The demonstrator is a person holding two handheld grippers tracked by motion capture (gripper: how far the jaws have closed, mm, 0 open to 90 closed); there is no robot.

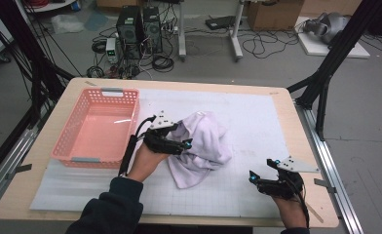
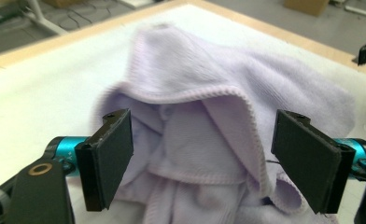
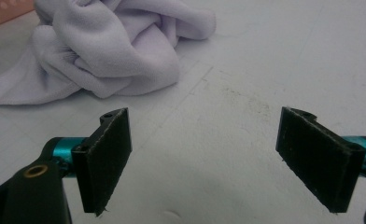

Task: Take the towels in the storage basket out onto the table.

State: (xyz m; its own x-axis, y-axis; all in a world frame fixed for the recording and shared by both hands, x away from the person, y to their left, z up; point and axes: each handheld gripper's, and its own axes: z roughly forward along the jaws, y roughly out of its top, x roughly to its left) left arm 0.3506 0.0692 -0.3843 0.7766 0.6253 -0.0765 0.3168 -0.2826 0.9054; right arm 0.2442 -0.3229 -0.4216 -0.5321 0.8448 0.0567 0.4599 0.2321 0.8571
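A crumpled pale lilac towel (image 1: 201, 144) lies on the white mat in the middle of the table. My left gripper (image 1: 183, 145) is at its left edge. In the left gripper view the jaws stand wide apart with folds of the towel (image 2: 204, 112) between them, and the pads do not press on the cloth. My left gripper (image 2: 202, 158) is open. My right gripper (image 1: 263, 170) rests low near the table's front right, apart from the towel. In the right gripper view my right gripper (image 3: 204, 158) is open over bare mat, with the towel (image 3: 106, 42) farther off at upper left.
A pink plastic basket (image 1: 99, 127) with nothing in it stands on the left side of the table, next to my left hand. The white gridded mat (image 1: 257, 122) covers most of the wooden tabletop. Cables and computer cases sit on the floor beyond.
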